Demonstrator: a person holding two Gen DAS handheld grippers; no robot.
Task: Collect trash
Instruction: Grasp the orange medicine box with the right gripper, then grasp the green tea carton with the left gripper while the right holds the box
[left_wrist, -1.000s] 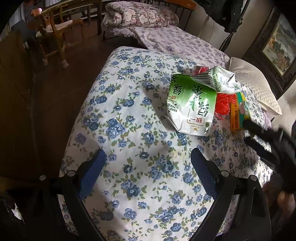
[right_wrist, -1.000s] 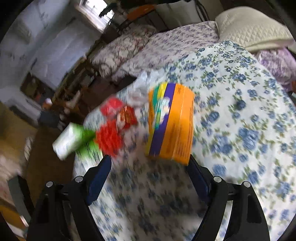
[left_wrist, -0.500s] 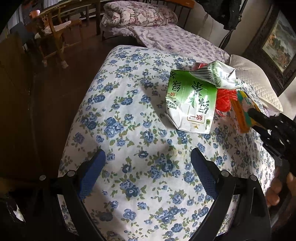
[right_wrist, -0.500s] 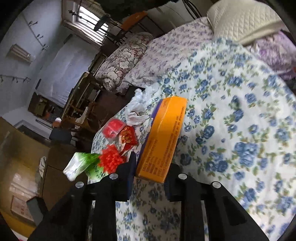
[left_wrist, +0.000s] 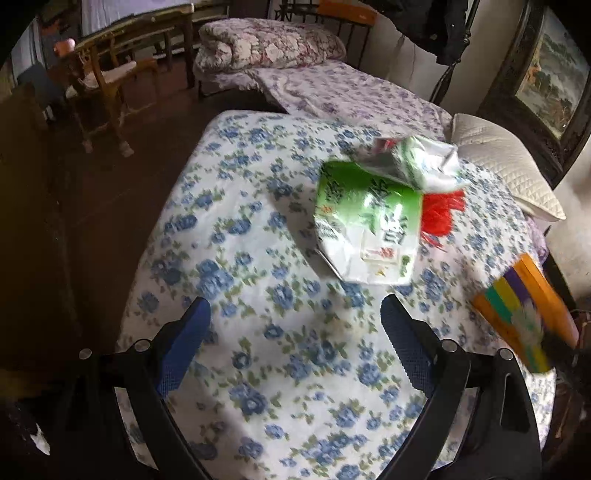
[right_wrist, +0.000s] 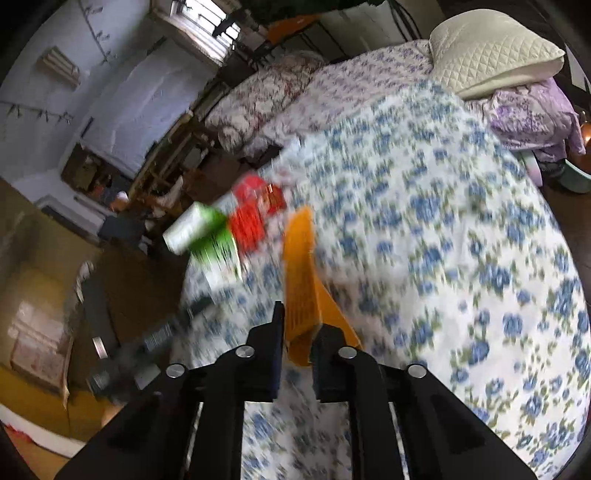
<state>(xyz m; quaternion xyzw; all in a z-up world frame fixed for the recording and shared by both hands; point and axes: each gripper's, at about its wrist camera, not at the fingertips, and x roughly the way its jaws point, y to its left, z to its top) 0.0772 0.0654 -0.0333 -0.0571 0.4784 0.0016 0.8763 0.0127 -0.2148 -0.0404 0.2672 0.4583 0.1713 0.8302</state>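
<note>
An orange box (right_wrist: 301, 273) with purple and green stripes is clamped between the fingers of my right gripper (right_wrist: 298, 325), lifted off the bed; it shows at the right edge of the left wrist view (left_wrist: 524, 314). A green and white bag (left_wrist: 369, 218) lies on the blue-flowered bedspread (left_wrist: 258, 280), with a crumpled silver-green bag (left_wrist: 417, 166) and red wrappers (left_wrist: 439, 214) behind it. The same pile, green bag (right_wrist: 207, 236) and red wrappers (right_wrist: 255, 210), is blurred in the right wrist view. My left gripper (left_wrist: 295, 332) is open and empty, above the bedspread short of the green bag.
A white quilted pillow (left_wrist: 506, 173) lies at the bed's right side, a second bed with a folded floral quilt (left_wrist: 266, 48) stands behind, and a wooden chair (left_wrist: 99, 85) stands on the dark floor at the left. A framed picture (left_wrist: 550, 74) hangs on the right wall.
My right gripper has shut on the orange box and carried it off the pile toward the near right side of the bed. The left gripper has stayed nearly still.
</note>
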